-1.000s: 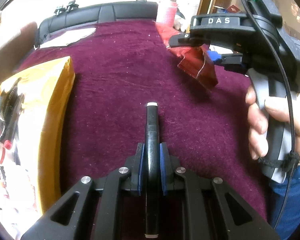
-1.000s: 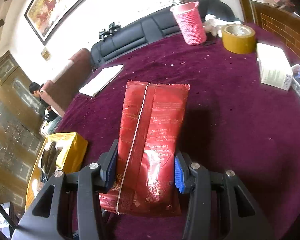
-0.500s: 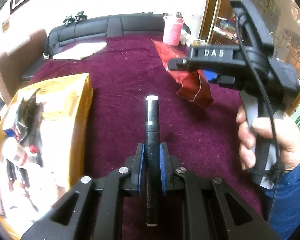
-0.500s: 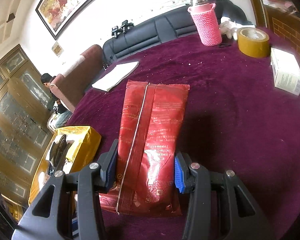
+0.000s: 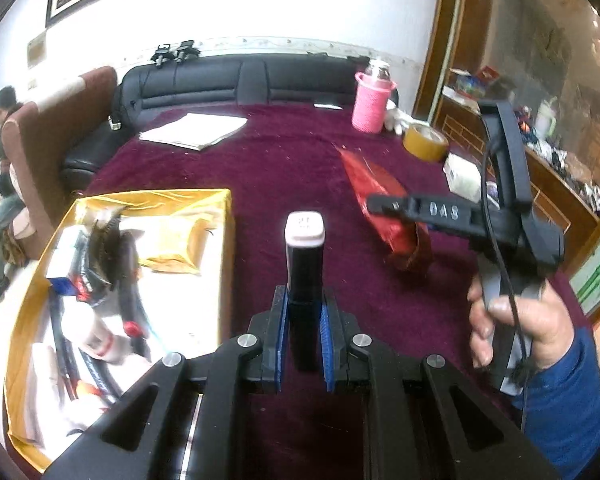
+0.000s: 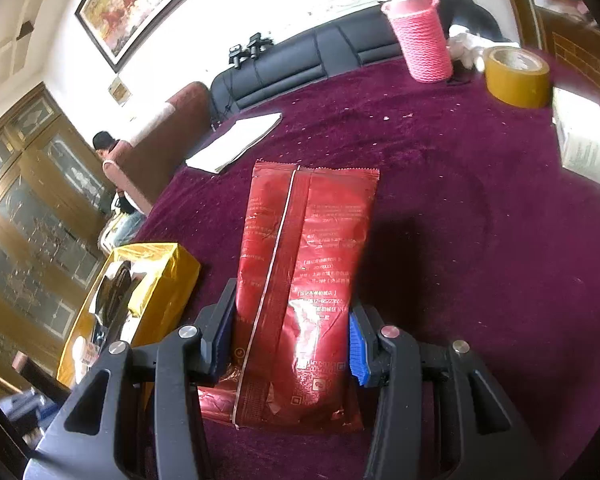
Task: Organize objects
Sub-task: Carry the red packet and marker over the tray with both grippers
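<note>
Moved: left gripper (image 5: 303,314) risen; yellow open box (image 5: 112,288) now fuller in view.
Left: clamps black white-capped tube (image 5: 304,264).
Right gripper (image 6: 292,340): pinches red foil packet (image 6: 300,280).
Surface: maroon velvet tablecloth (image 5: 284,168).

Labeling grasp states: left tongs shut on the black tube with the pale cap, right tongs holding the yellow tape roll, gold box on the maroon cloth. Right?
Not quite. The right tongs hold the red foil packet, not the yellow tape roll, which sits untouched on the maroon cloth, as the right wrist view shows. Left tongs shut on the black tube and the gold box are as stated.
</note>
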Motion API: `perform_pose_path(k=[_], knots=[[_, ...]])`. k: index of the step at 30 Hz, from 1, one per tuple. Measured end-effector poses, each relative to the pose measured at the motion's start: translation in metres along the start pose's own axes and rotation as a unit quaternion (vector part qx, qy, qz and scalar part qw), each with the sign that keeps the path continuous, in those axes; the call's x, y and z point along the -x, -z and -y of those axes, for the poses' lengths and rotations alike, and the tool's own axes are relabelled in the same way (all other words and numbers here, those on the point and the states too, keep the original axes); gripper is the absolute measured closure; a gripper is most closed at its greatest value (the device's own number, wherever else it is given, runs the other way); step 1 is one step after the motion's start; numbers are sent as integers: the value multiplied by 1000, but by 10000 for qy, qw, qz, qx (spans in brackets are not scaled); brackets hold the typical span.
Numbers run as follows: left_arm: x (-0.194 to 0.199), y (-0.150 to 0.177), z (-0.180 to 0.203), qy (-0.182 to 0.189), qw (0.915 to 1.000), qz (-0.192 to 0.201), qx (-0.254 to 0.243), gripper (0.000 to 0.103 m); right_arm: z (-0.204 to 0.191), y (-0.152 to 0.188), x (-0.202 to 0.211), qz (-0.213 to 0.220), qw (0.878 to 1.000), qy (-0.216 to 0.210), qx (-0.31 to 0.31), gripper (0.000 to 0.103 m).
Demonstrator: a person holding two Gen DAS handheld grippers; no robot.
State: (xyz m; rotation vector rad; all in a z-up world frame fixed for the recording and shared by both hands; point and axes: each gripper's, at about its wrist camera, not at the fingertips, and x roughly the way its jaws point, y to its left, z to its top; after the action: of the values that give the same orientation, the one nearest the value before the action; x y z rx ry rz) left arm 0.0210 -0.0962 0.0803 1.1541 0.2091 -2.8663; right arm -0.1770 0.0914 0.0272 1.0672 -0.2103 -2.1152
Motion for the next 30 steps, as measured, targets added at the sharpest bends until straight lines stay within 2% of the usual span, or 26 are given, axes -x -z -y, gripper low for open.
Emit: perform_pose_path(k=[7,15,20,23,30], knots=[[20,-1,-27,259,9989,328,224,91,-15,6,0,90,9995,-125,266,58],[60,1,-61,363,9965,675,344,91,-59,17,10,382,9963,-254,722,58],[83,9,-91,352,9962,663,444,91,-104,36,17,322,9941,-449,938,58],[94,16,-110,222,9967,609,485,91,-130,51,17,174,9928,-760,912,58],[96,43,-152,132,9973,155,702,91,-180,76,3,-302,9880,-973,1163,58]])
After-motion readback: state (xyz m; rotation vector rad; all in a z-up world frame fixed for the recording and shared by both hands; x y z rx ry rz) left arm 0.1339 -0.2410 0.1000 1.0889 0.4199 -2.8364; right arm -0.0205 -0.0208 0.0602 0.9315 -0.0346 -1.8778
